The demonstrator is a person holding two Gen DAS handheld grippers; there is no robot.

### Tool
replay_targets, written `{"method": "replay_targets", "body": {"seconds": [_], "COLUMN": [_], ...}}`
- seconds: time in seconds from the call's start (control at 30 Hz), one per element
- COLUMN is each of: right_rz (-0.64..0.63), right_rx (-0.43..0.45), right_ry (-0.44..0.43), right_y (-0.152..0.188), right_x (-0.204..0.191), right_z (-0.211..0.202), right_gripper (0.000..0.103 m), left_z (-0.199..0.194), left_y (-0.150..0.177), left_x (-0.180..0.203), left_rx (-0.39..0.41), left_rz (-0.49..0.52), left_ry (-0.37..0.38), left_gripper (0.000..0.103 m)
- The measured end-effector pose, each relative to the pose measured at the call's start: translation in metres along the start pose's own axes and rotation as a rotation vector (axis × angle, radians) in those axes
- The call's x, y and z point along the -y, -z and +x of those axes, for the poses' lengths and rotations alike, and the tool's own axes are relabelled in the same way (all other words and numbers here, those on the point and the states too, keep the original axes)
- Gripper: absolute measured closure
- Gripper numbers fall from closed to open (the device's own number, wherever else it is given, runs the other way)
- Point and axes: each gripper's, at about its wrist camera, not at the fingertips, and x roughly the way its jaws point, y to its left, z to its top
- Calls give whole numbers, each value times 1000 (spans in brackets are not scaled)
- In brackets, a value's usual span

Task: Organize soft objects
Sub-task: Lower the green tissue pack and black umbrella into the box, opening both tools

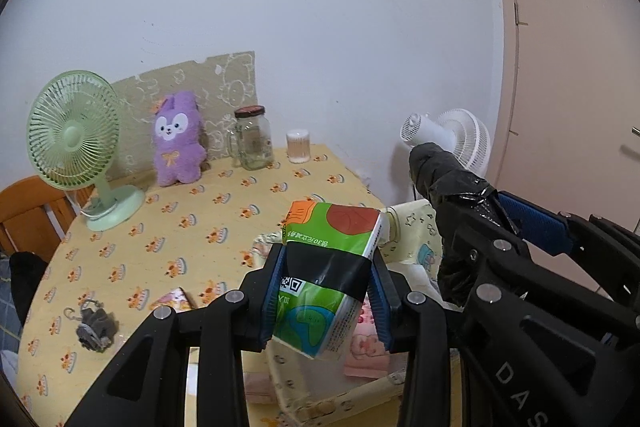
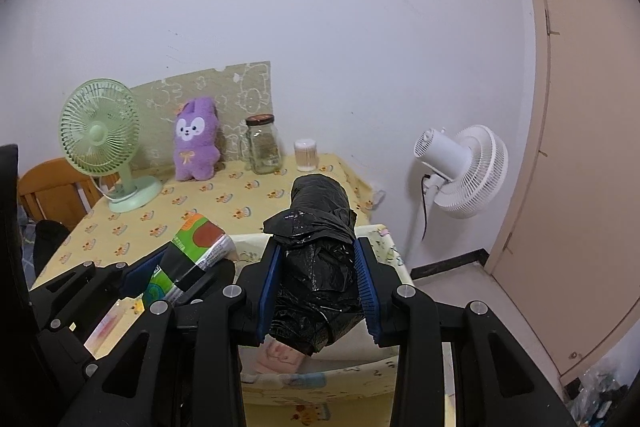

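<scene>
My left gripper (image 1: pixel 326 291) is shut on a green tissue pack (image 1: pixel 332 267) with a black band, held above a pale yellow fabric box (image 1: pixel 416 239) at the table's near right. My right gripper (image 2: pixel 320 287) is shut on a roll of black plastic bags (image 2: pixel 320 259), held over the same box (image 2: pixel 384 239). Both grippers hang side by side; the right one (image 1: pixel 532 223) with its black roll (image 1: pixel 440 171) shows in the left wrist view, and the tissue pack (image 2: pixel 192 243) shows in the right wrist view. Pink cloth (image 1: pixel 368 347) lies inside the box. A purple plush bunny (image 1: pixel 178 139) stands against the wall.
The round table (image 1: pixel 160 227) has a yellow patterned cloth. On it stand a green desk fan (image 1: pixel 80 147), a glass jar (image 1: pixel 252 139) and a cotton-swab tub (image 1: pixel 299 145). A grey keyring pompom (image 1: pixel 94 325) lies near left. A white floor fan (image 2: pixel 460 167) and a door are at right.
</scene>
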Motion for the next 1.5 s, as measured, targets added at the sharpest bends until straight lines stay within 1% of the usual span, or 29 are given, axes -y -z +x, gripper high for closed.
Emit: {"method": "replay_targets", "body": {"seconds": [0.2, 0.43, 0.47, 0.53, 0.57, 0.6, 0.73, 0.87, 0.93, 0.97, 1.03, 1.07, 1.1, 1.23, 1.3, 1.37, 1.43, 1.5], "right_rz": [17, 38, 39, 39, 41, 44, 65, 69, 60, 57, 56, 59, 68, 57, 44, 36, 39, 45], "right_rx": [-19, -56, -62, -72, -76, -82, -95, -109, -138, -142, -148, -156, -165, -167, -149, -126, -100, -98], "right_ry": [10, 9, 9, 12, 11, 9, -3, -19, -44, -46, -42, -42, -33, 10, 28, 35, 53, 57], "right_y": [4, 16, 17, 21, 22, 23, 25, 25, 24, 24, 23, 23, 23, 22, 21, 20, 19, 19], "right_x": [11, 23, 25, 26, 27, 27, 29, 28, 28, 27, 27, 27, 27, 25, 24, 23, 22, 21], "right_z": [12, 29, 31, 35, 37, 39, 46, 53, 61, 63, 68, 70, 72, 70, 64, 57, 50, 46], "right_gripper": [64, 64, 64, 64, 64, 64, 64, 63, 61, 60, 49, 38, 30, 23, 15, 9, 8, 7], "left_z": [16, 37, 40, 45, 47, 47, 48, 53, 54, 55, 56, 56, 56, 55, 51, 48, 43, 39], "left_y": [3, 13, 14, 18, 19, 19, 19, 20, 20, 20, 20, 19, 19, 19, 19, 18, 18, 17], "left_x": [12, 21, 22, 25, 26, 26, 26, 23, 22, 22, 22, 23, 22, 22, 21, 20, 19, 17], "left_rx": [-31, -102, -114, -159, -175, -178, -181, -198, -198, -199, -203, -204, -205, -207, -200, -194, -187, -179], "left_rz": [10, 24, 25, 40, 47, 50, 76, 79, 81, 82, 84, 84, 85, 84, 83, 86, 84, 82], "left_ry": [18, 28, 30, 39, 45, 46, 22, 13, 10, 11, 20, 22, 20, 37, 34, 34, 36, 33], "left_gripper": [63, 59, 56, 38, 23, 17, 14, 12, 11, 11, 9, 8, 8, 6, 5, 4, 4, 1]}}
